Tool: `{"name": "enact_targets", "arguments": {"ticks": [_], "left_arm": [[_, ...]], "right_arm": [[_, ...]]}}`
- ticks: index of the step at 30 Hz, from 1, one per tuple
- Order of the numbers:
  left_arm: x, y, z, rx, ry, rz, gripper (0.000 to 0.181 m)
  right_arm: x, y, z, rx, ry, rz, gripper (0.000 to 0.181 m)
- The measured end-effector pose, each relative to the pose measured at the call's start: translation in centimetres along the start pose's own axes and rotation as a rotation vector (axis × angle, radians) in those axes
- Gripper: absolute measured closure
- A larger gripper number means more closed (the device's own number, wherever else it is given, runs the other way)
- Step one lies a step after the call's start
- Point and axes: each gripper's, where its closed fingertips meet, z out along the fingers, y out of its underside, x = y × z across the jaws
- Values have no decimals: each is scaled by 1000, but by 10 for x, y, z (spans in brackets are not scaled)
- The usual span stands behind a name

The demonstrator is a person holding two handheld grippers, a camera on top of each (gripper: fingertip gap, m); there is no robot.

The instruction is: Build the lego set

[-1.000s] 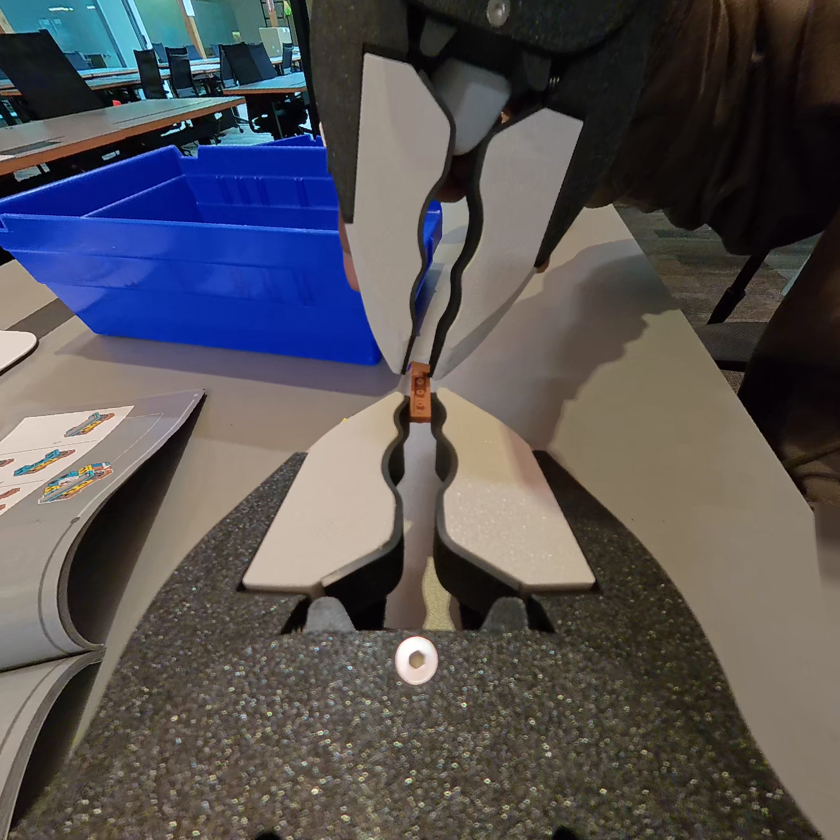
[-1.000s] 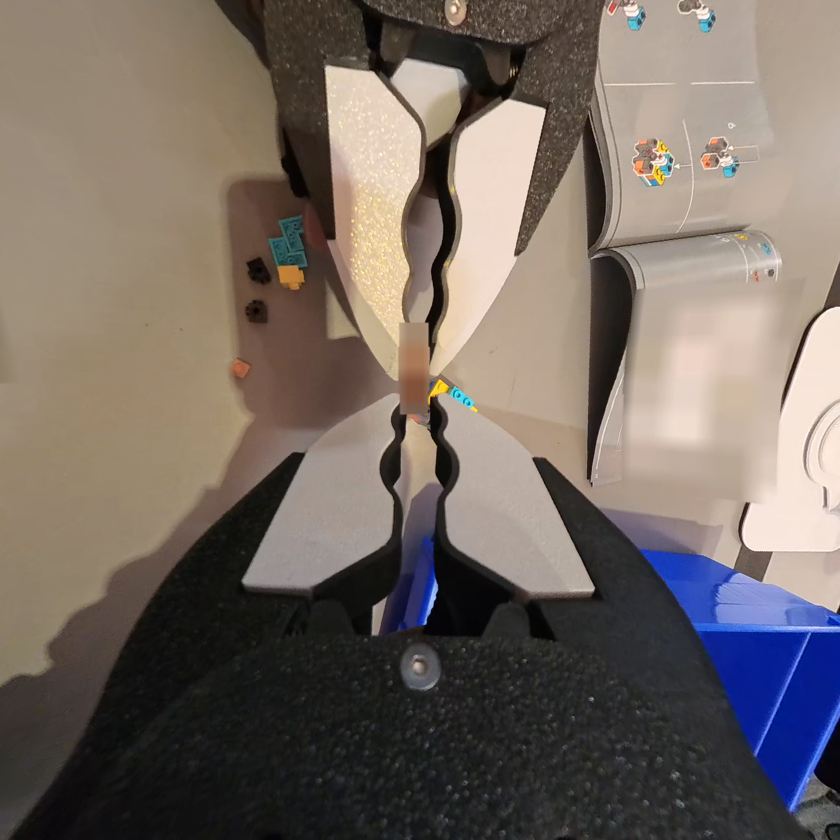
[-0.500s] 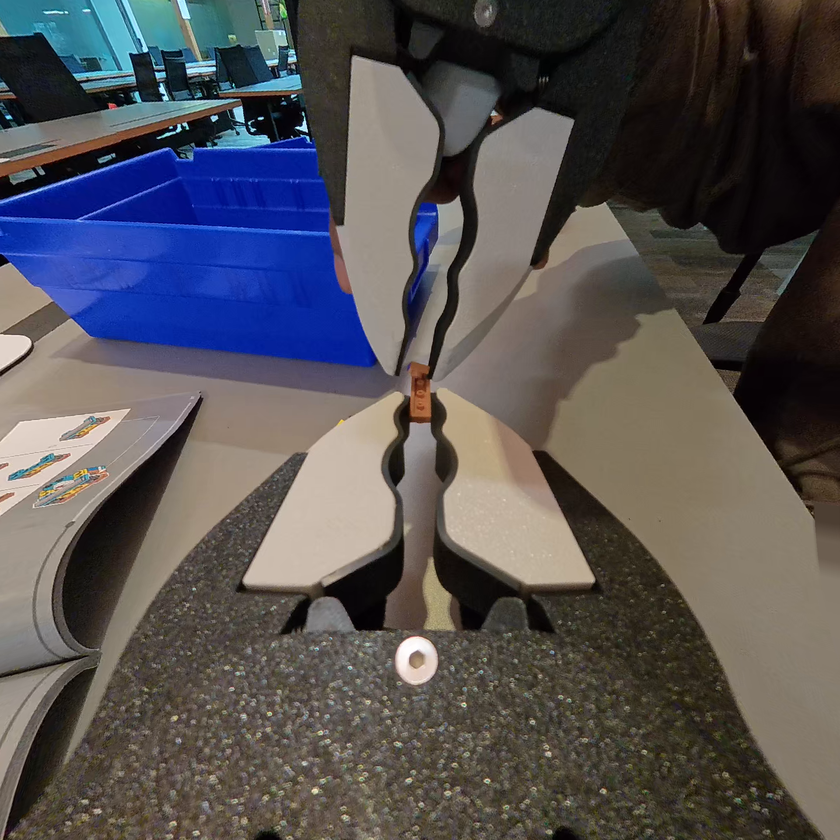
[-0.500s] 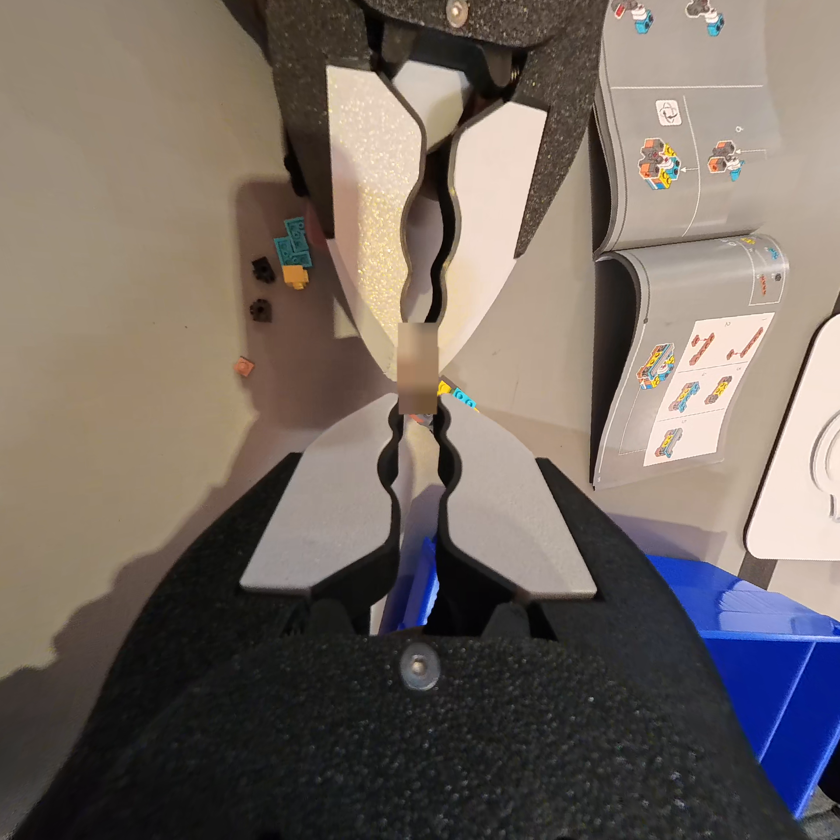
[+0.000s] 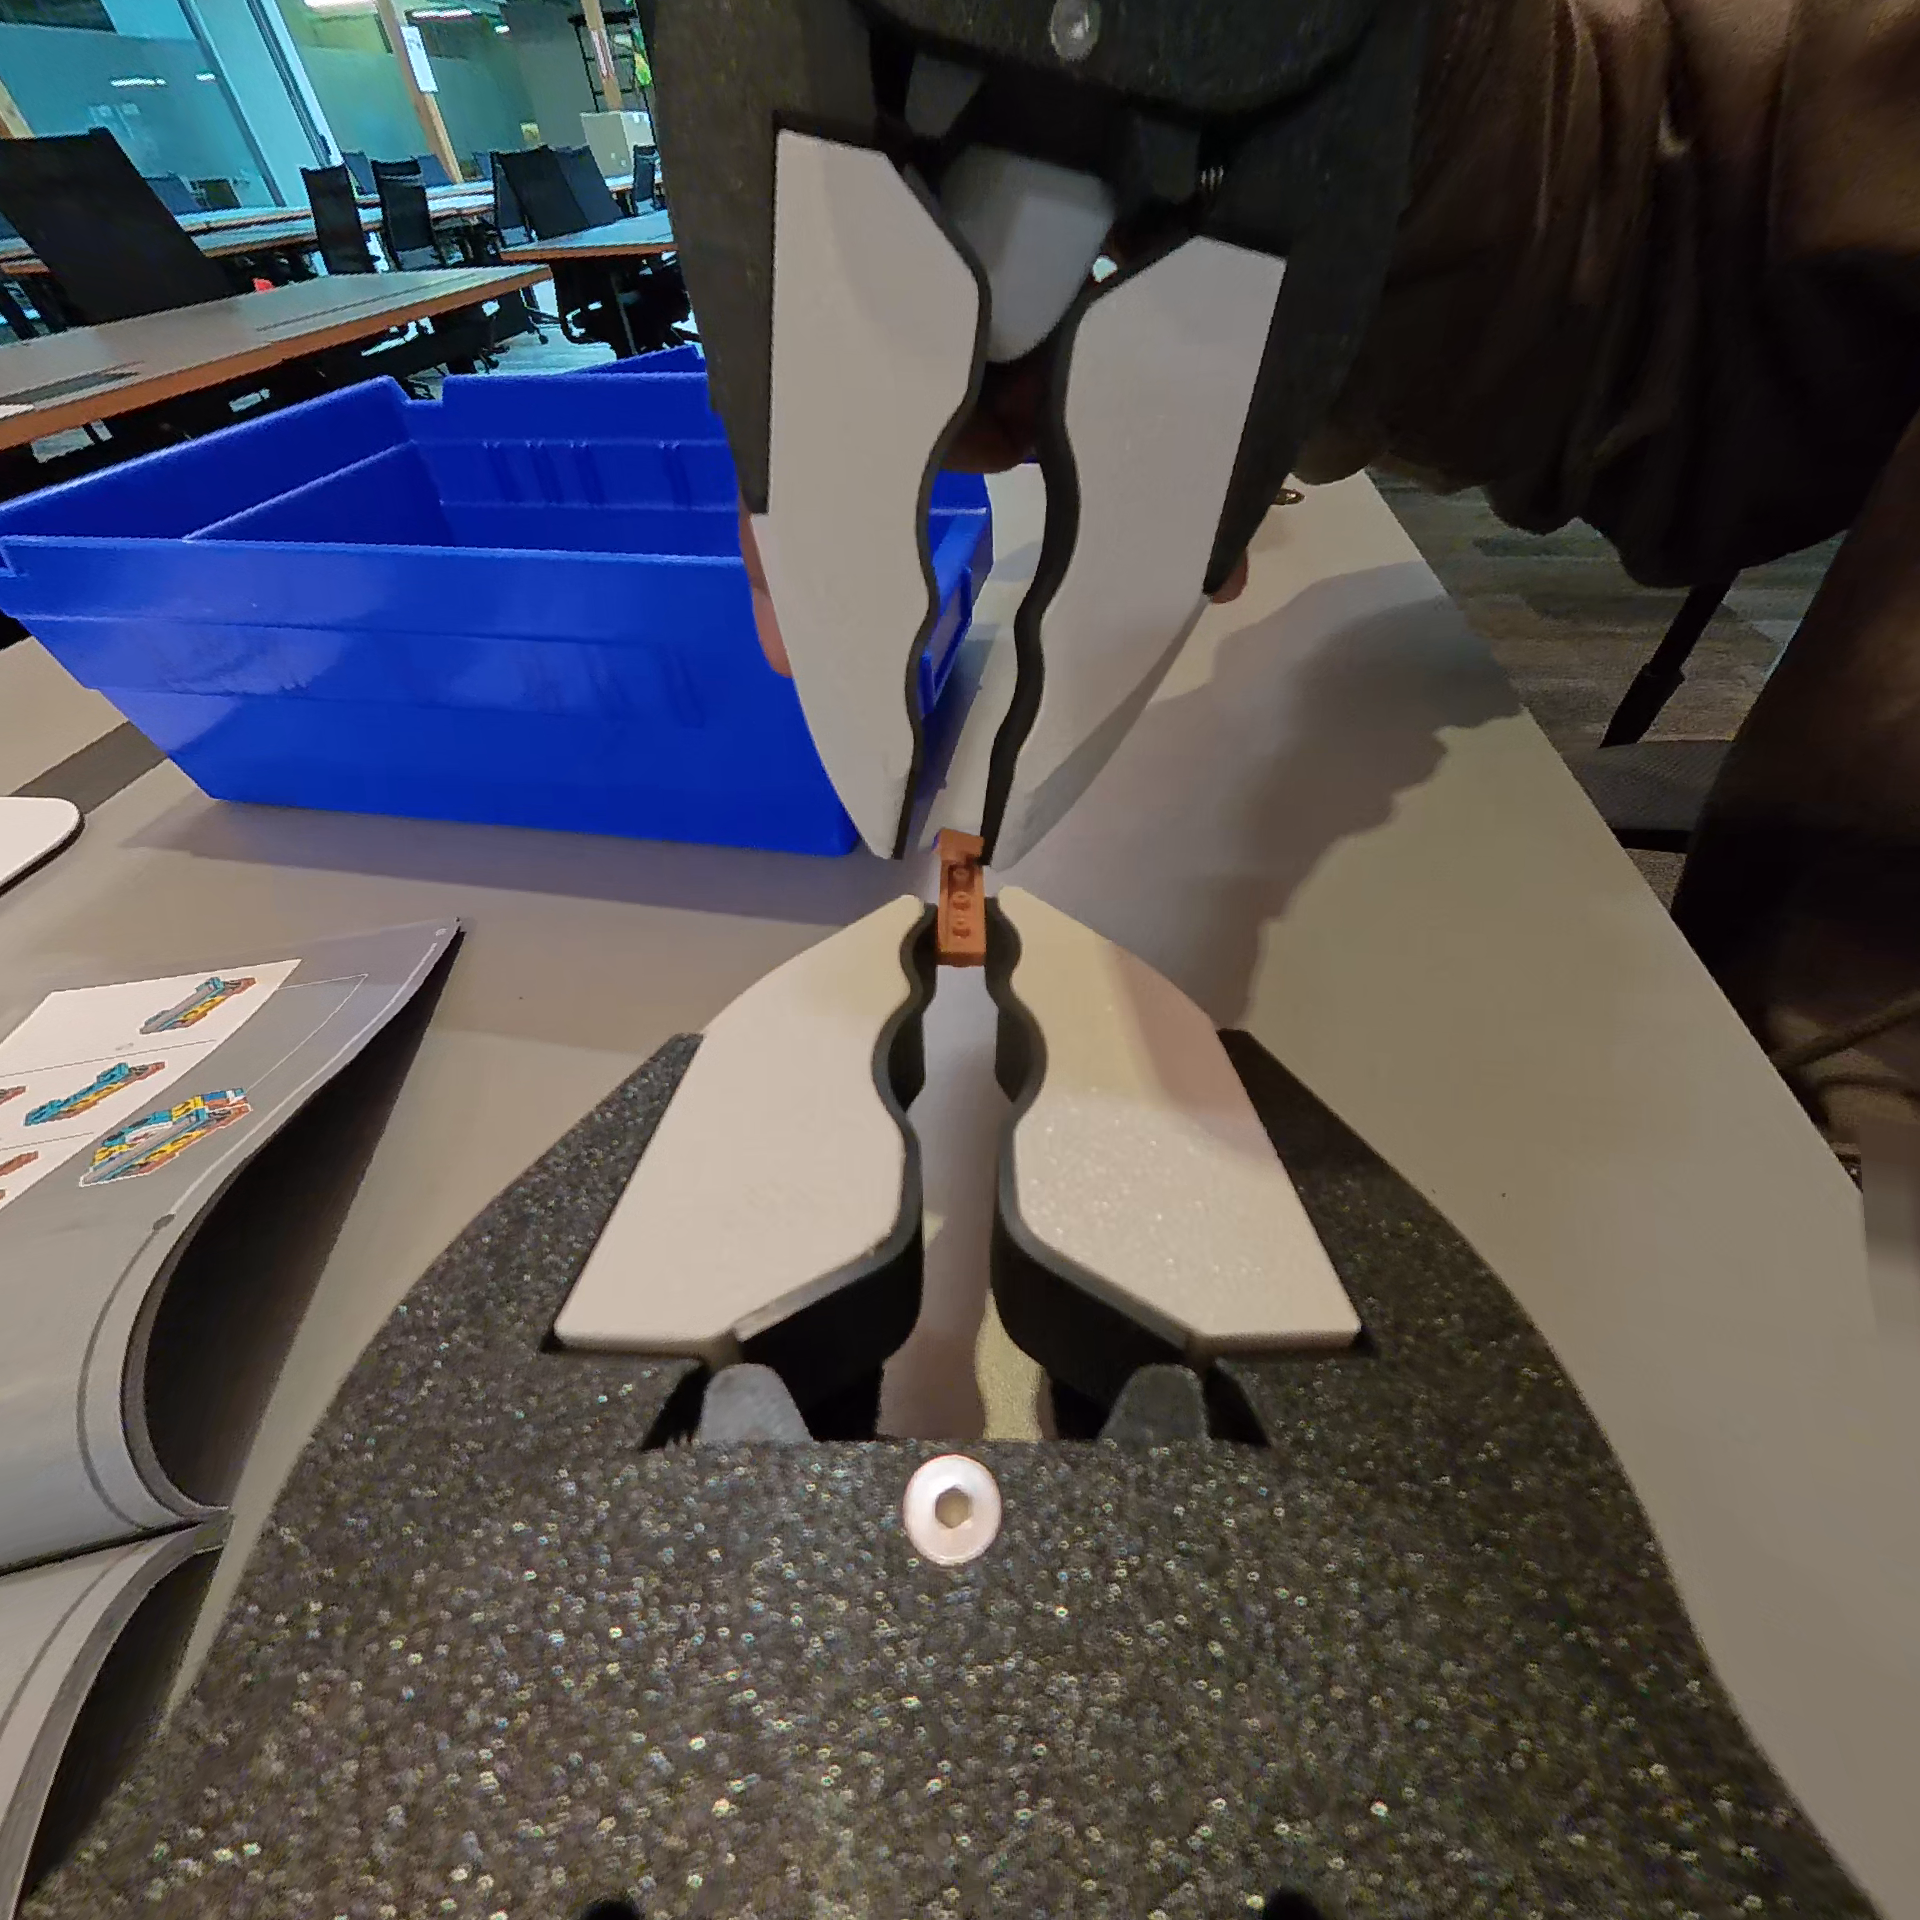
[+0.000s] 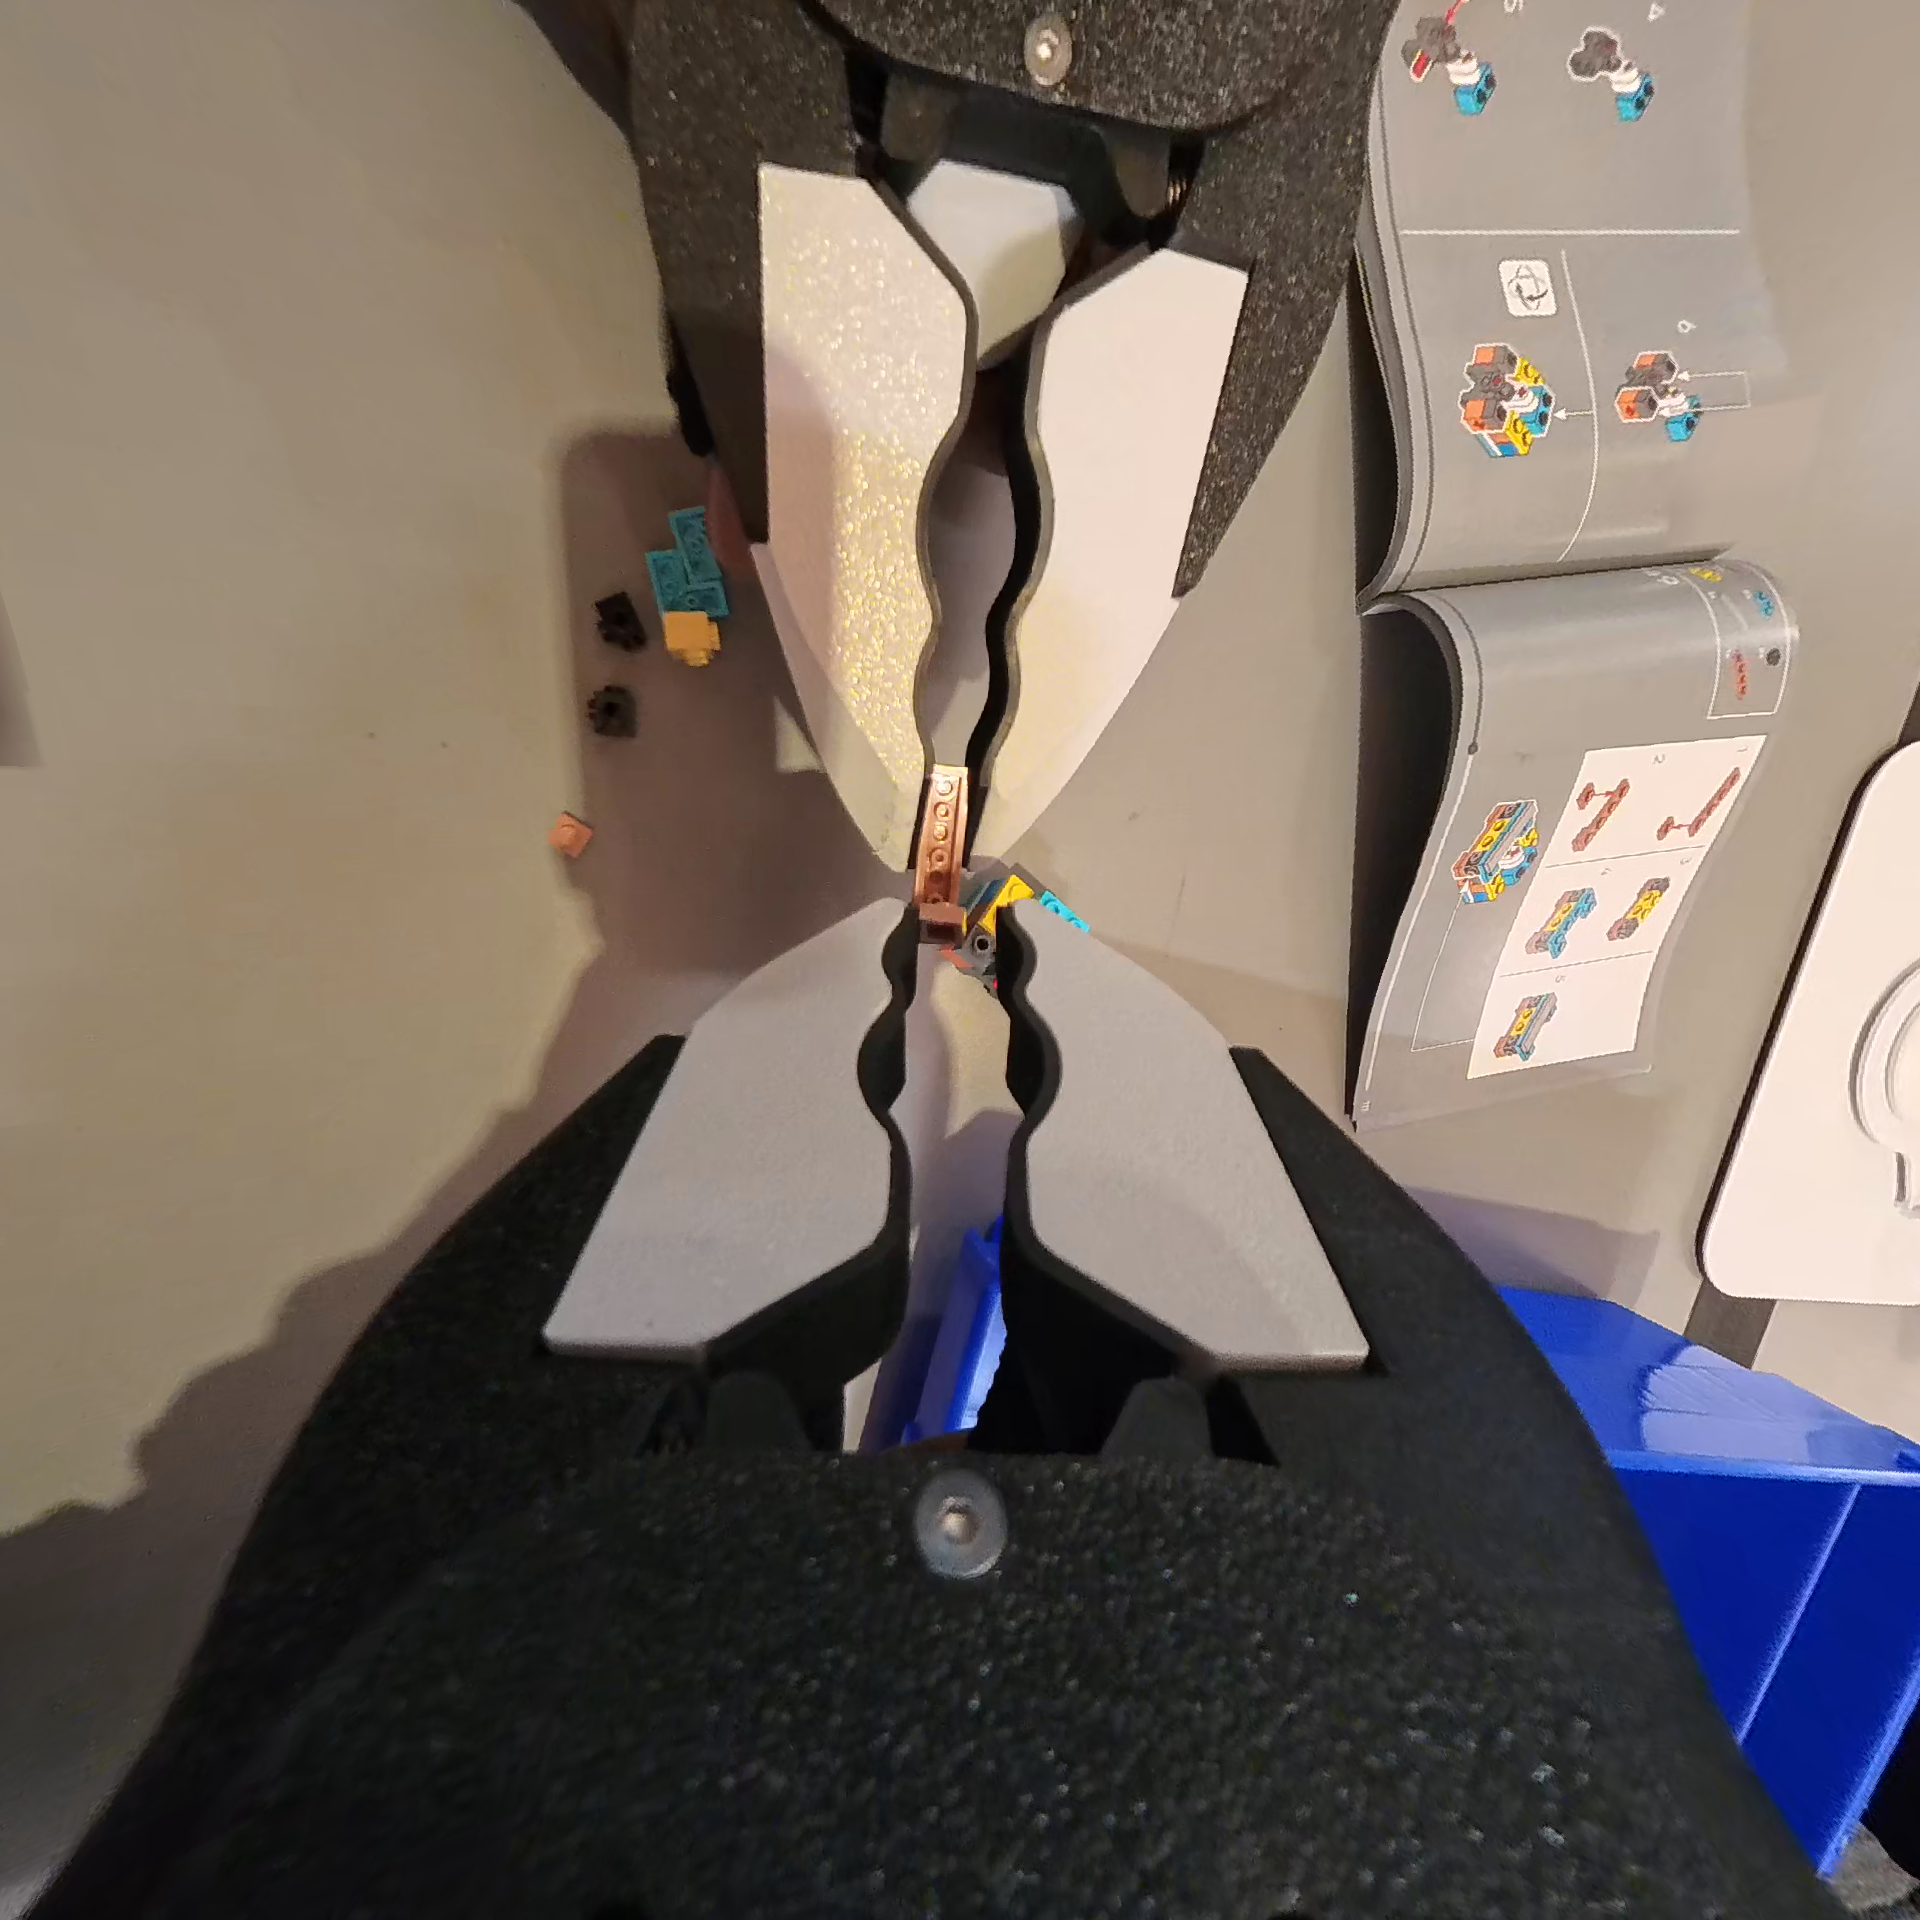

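Grippers meet tip to tip above the grey surface (image 5: 1351,935) as I bring two parts of the lego set together. My left hand-held gripper (image 5: 958,940) is clamped on one end of a brown plate (image 5: 960,902). My right hand-held gripper (image 6: 961,935) is closed on a small multicoloured sub-assembly (image 6: 987,920) of yellow, teal and dark pieces.

Compared with half a second ago, little has shifted: both tools have crept only slightly, and the brown plate's far end has stayed touching the right gripper's load. I judge that the plate is being seated on the sub-assembly and that this step is close to done, though the pictures do not show whether the studs have locked.

Loose pieces wait near the open instruction booklet (image 6: 1579,852): a teal cluster with a yellow brick (image 6: 686,592), two black bits (image 6: 613,665) and a salmon tile (image 6: 569,833). A blue bin (image 5: 416,623) stands behind the work, apart from it.

With so many parts unused, I judge the build to be at an early stage. The risk now is a skewed press popping the thin plate out of my grip.
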Motion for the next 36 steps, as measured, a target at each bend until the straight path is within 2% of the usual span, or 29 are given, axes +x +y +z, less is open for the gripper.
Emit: {"name": "enact_targets", "arguments": {"ticks": [19,36], "left_arm": [[-1,-2,-1,11,0,-8,173],[0,-2,-1,9,0,0,173]], "right_arm": [[-1,-1,-10,52,16,-12,165],[-5,-5,-8,89,2,-35,171]]}}
